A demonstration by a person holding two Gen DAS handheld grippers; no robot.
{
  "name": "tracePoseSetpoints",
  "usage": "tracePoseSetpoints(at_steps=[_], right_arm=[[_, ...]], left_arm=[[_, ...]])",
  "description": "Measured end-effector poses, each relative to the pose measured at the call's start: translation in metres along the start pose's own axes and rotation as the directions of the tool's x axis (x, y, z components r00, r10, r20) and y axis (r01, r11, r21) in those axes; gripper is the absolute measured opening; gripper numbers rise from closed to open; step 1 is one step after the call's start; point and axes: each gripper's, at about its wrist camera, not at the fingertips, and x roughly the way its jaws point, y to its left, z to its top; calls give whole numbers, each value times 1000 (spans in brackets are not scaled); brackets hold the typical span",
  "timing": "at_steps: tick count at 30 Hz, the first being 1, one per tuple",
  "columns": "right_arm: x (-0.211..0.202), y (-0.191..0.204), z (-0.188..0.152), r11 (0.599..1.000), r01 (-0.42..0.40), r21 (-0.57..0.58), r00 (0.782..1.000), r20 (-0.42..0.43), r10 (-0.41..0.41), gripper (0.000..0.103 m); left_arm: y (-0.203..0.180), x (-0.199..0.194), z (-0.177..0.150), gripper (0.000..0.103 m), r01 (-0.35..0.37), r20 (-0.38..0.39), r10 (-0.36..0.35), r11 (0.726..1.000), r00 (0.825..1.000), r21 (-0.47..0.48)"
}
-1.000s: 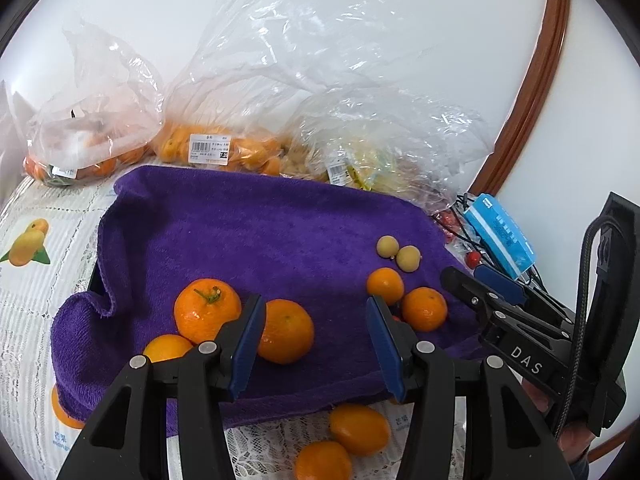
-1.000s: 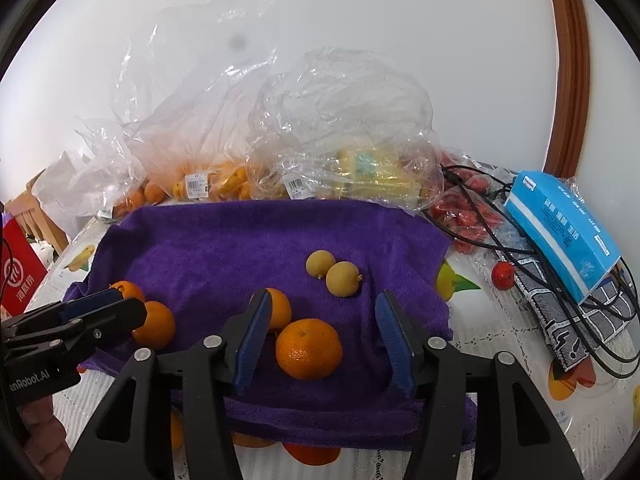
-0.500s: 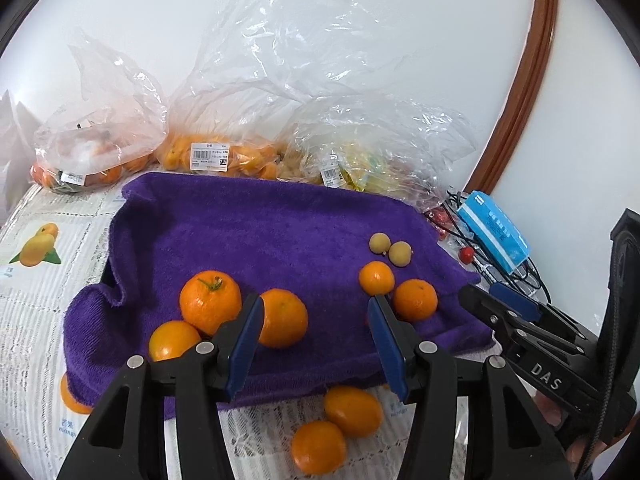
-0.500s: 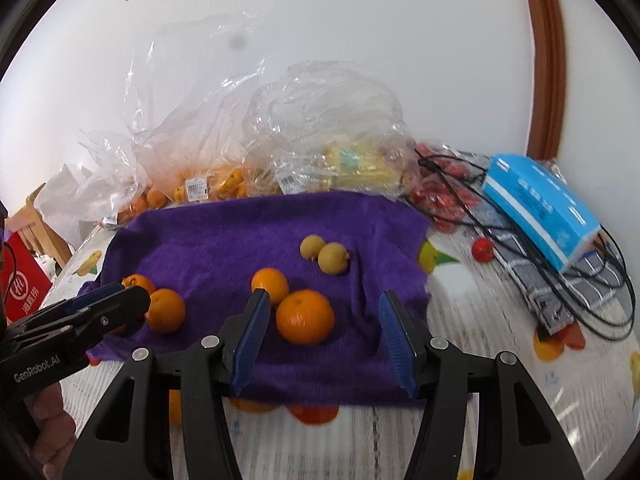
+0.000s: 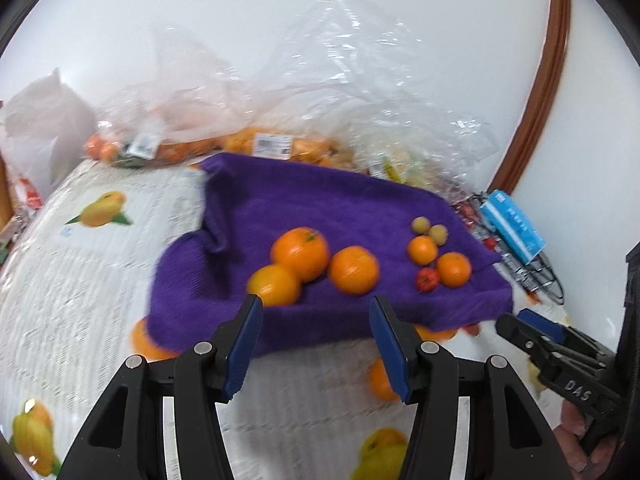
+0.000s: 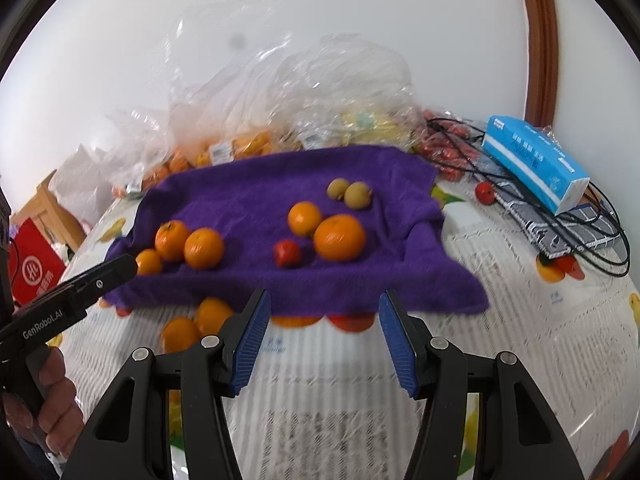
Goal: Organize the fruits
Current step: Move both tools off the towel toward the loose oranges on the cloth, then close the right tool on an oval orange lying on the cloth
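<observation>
A table under a white cloth printed with fruit fills both views and serves as the work surface. At its far edge, against the wall, clear plastic bags of oranges and yellow fruit stand slumped, probably the source of the loose pieces. In front of them a purple towel is spread as a sorting bed; its pile should keep round fruit from rolling. To the right, off the towel, a blue box lies on black cables, clear of the sorting. On the towel the fruit is grouped by kind: three oranges touching at the left, two more oranges near the right, a small red fruit between the groups, and two small tan fruits side by side behind. Further oranges lie on the cloth just off the towel's near edge, evidently not yet placed. The left gripper and right gripper hover short of the towel, jaws spread and empty.
</observation>
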Motion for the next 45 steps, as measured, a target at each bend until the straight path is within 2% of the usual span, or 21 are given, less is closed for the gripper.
tracePoseSetpoints(at_steps=[4, 7, 13, 17, 22, 26, 32, 45], right_arm=[[-1, 16, -7, 999, -33, -24, 999, -19, 32, 56], [2, 31, -9, 998, -46, -51, 999, -29, 45, 55], [13, 57, -9, 992, -87, -88, 995, -48, 83, 41], [21, 67, -8, 990, -105, -93, 993, -67, 99, 33], [36, 71, -8, 991, -89, -96, 992, -98, 80, 26], [35, 72, -12, 989, -88, -117, 993, -91, 78, 27], [43, 76, -14, 985, -75, -158, 990, -128, 55, 34], [61, 80, -15, 985, -77, -152, 988, -145, 55, 34]], left_arm=[[14, -12, -6, 53, -22, 9, 22, 1000, 1000, -11], [26, -15, -14, 54, -70, -2, 70, 997, 998, -17], [47, -19, -16, 54, -78, -18, 77, 994, 997, -79], [52, -21, -15, 54, -59, -13, 58, 993, 998, -106], [52, -21, -15, 54, -45, -13, 44, 992, 999, -115], [52, -23, -15, 54, -37, -7, 37, 992, 999, -117], [51, -23, -15, 54, -23, -6, 22, 993, 1000, -117], [49, -17, -16, 54, -33, -31, 29, 994, 999, -107]])
